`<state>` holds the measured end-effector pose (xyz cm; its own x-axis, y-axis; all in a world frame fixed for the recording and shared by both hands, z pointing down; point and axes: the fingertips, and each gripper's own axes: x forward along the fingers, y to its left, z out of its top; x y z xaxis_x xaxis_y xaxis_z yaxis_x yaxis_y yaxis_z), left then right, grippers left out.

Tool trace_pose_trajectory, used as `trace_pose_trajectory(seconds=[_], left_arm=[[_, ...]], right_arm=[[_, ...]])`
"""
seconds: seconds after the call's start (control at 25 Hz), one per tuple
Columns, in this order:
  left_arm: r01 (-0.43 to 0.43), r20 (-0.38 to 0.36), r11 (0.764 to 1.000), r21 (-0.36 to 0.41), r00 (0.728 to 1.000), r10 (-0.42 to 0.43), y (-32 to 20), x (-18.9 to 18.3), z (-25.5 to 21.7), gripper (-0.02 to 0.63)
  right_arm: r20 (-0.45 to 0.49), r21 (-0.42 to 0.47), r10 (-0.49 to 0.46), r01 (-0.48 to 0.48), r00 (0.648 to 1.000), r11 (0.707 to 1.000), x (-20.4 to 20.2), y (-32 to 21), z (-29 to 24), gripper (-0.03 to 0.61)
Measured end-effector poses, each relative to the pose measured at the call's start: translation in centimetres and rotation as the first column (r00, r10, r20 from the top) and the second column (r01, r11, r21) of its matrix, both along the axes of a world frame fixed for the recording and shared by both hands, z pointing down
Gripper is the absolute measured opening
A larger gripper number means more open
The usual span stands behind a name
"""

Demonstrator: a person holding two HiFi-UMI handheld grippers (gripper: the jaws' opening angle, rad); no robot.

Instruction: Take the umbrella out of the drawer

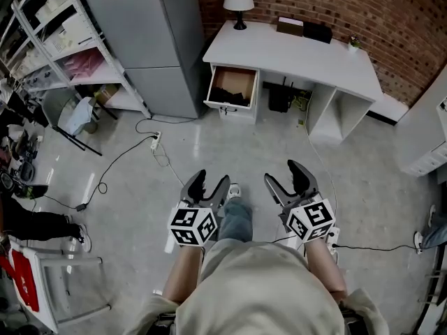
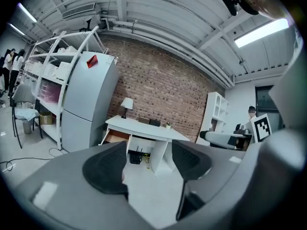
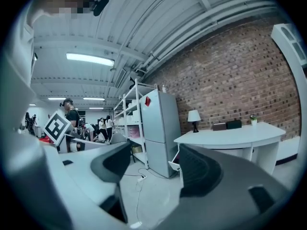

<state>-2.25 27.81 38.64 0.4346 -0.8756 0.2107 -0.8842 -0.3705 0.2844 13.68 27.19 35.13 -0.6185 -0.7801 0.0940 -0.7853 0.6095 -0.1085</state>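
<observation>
A white desk (image 1: 293, 51) stands at the brick wall across the floor. Its left drawer (image 1: 232, 87) is pulled open, and a dark thing (image 1: 234, 98) lies in the front part, too small to make out. My left gripper (image 1: 207, 185) and right gripper (image 1: 290, 176) are held side by side, well short of the desk. Both are open with nothing between the fingers. The left gripper view looks past my left gripper (image 2: 148, 159) at the desk (image 2: 144, 127) and drawer (image 2: 114, 137). In the right gripper view my right gripper (image 3: 153, 164) frames the drawer's corner (image 3: 173, 164).
A grey fridge (image 1: 157, 33) stands left of the desk, with a shelving rack (image 1: 63, 40) beyond it. Cables and a power strip (image 1: 155, 142) trail over the floor on the left. A lamp (image 1: 239, 2) and boxes sit on the desk, a white shelf unit (image 1: 426, 138) at right.
</observation>
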Motion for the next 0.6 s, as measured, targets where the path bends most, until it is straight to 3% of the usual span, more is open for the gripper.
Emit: trace_pose_trajectory(seconds=[0.24,0.6], left_arm=[[-0.015,0.001,1.0,-0.016,1.0,0.015,-4.8,0.5,1.1,0.339],[-0.003,0.007,0.999,-0.034,1.0,0.003,-14.7,-0.6,1.3,0.353]], right_arm=[[0.012,-0.017,0.0,0.0,1.0,1.0,0.4,-4.3,1.1,0.362],[0.004,-0.024,-0.017,0.017,1.0,1.0,-0.7,-14.6,0.8,0.376]])
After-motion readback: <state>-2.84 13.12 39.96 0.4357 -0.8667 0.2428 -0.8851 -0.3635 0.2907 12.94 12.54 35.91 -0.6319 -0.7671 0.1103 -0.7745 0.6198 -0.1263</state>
